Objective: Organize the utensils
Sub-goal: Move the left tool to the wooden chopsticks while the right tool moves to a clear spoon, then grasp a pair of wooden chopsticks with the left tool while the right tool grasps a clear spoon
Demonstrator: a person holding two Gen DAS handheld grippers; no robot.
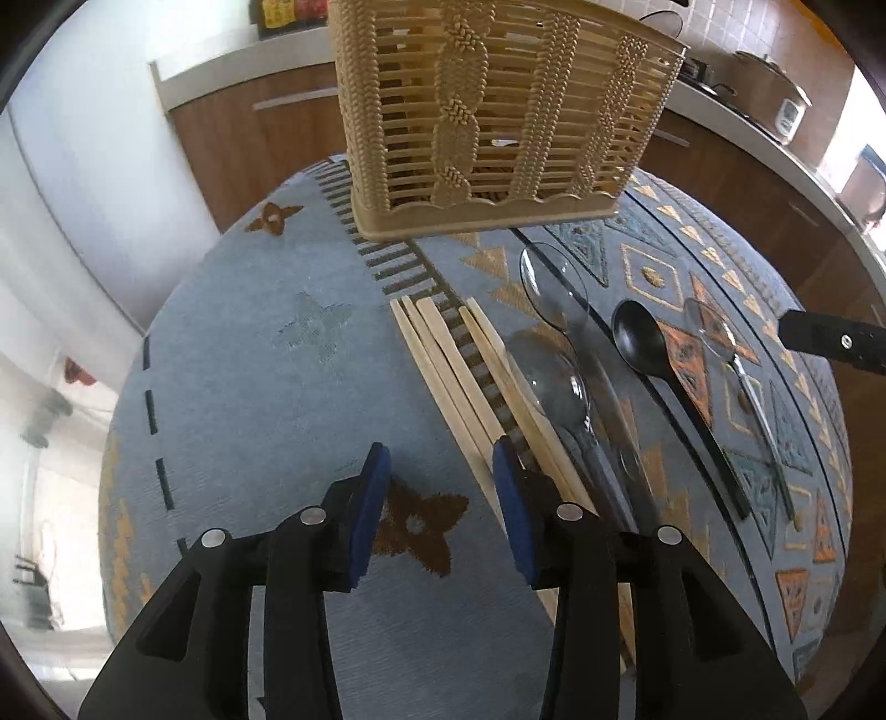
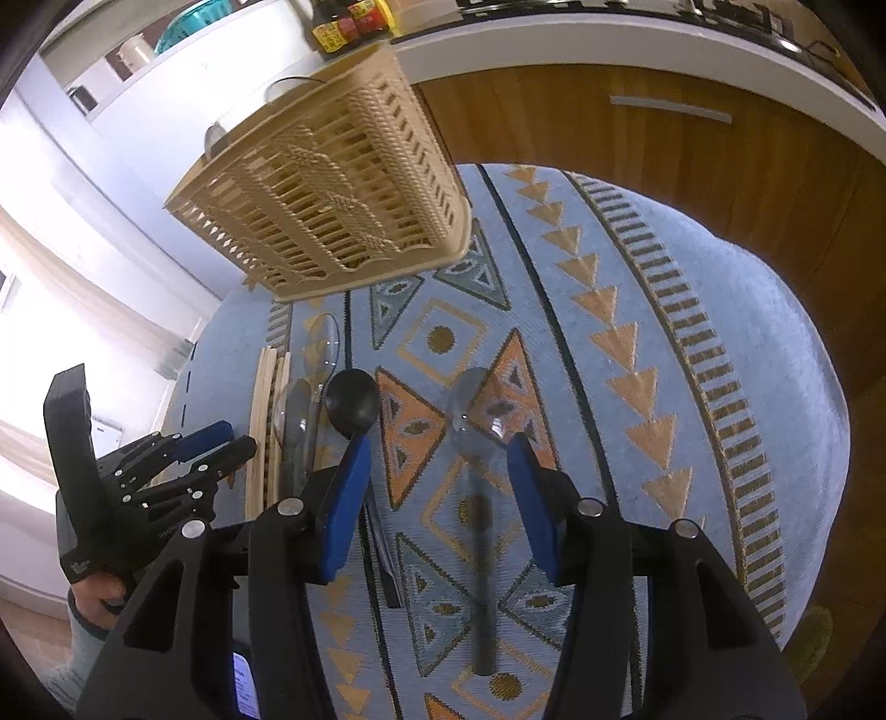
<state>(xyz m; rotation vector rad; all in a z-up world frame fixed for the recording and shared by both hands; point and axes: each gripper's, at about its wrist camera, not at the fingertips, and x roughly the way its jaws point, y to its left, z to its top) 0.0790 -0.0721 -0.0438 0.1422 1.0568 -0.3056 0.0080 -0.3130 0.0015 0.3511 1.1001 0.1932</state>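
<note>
A beige woven utensil basket stands at the far edge of the patterned cloth; it also shows in the right wrist view. Several wooden chopsticks lie in front of it, beside clear plastic spoons and a black spoon. My left gripper is open and empty, just left of the chopsticks' near ends. My right gripper is open and empty, its fingers either side of a clear spoon with a dark handle. The black spoon lies left of it.
The blue cloth with orange triangles covers a round table. Wooden cabinets and a countertop with bottles stand behind. The left gripper shows in the right wrist view, at the table's left side.
</note>
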